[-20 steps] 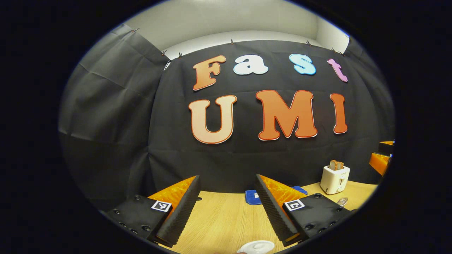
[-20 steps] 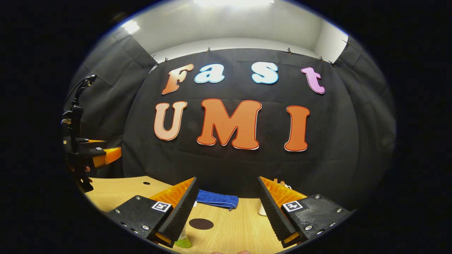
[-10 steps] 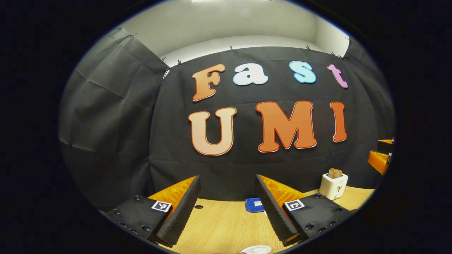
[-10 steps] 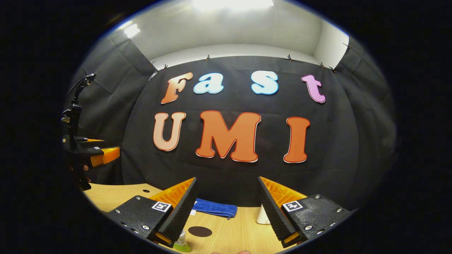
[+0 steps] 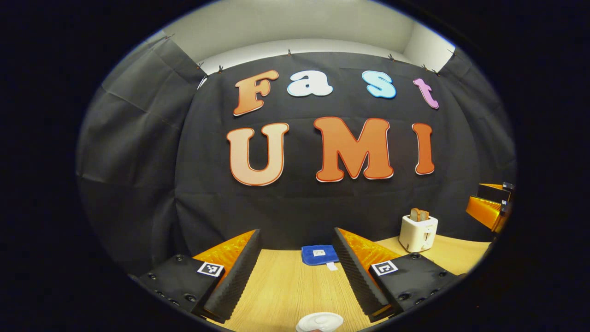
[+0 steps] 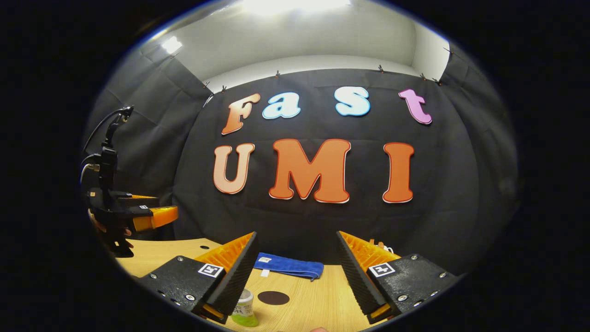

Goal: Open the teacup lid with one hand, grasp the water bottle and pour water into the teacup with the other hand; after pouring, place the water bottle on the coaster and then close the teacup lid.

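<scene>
The round white teacup lid (image 5: 320,321) sits at 6 o'clock in the left gripper view, below the left gripper (image 5: 297,267), whose jaws gape empty. The green-capped clear water bottle (image 6: 243,314) stands at 7 o'clock beside the right gripper (image 6: 297,269), jaws likewise apart, near the dark round coaster (image 6: 273,298) on the wooden table (image 6: 313,299). At 12 lies a blue folded cloth (image 6: 289,266).

A staged booth, not a real home: black cloth (image 5: 138,152) clipped up as walls across the frame, white wall above, and a wooden table (image 5: 286,286) at the bottom holding a toaster (image 5: 417,233).
</scene>
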Demonstrator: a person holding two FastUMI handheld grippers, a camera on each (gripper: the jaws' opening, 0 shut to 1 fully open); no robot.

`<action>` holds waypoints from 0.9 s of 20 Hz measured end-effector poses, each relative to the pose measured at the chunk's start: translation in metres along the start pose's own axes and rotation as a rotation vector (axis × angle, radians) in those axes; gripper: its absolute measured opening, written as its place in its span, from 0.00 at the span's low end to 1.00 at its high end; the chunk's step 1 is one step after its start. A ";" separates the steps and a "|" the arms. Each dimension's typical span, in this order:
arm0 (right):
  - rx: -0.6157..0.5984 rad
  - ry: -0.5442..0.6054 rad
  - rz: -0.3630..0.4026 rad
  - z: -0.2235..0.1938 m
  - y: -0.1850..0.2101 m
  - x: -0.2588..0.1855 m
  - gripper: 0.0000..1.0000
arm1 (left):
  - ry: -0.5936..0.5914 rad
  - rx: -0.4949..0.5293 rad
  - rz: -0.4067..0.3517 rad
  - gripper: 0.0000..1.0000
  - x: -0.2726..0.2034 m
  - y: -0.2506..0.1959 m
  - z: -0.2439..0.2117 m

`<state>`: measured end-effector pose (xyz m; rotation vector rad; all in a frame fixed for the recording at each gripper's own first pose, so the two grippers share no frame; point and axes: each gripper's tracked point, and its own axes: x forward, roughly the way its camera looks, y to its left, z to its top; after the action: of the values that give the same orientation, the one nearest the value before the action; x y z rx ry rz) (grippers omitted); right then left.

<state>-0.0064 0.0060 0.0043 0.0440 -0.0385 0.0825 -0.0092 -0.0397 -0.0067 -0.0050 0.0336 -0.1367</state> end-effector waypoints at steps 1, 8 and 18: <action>0.001 0.016 0.004 -0.007 0.000 -0.001 0.98 | 0.013 0.001 -0.008 0.96 0.000 -0.003 -0.007; 0.013 0.106 0.071 -0.048 0.013 -0.009 0.99 | 0.136 0.000 -0.098 1.00 -0.006 -0.029 -0.068; 0.008 0.220 0.197 -0.098 0.043 -0.030 0.99 | 0.377 0.019 -0.148 1.00 -0.024 -0.037 -0.166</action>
<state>-0.0360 0.0512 -0.0932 0.0386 0.1782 0.2836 -0.0438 -0.0736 -0.1718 0.0373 0.4085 -0.2841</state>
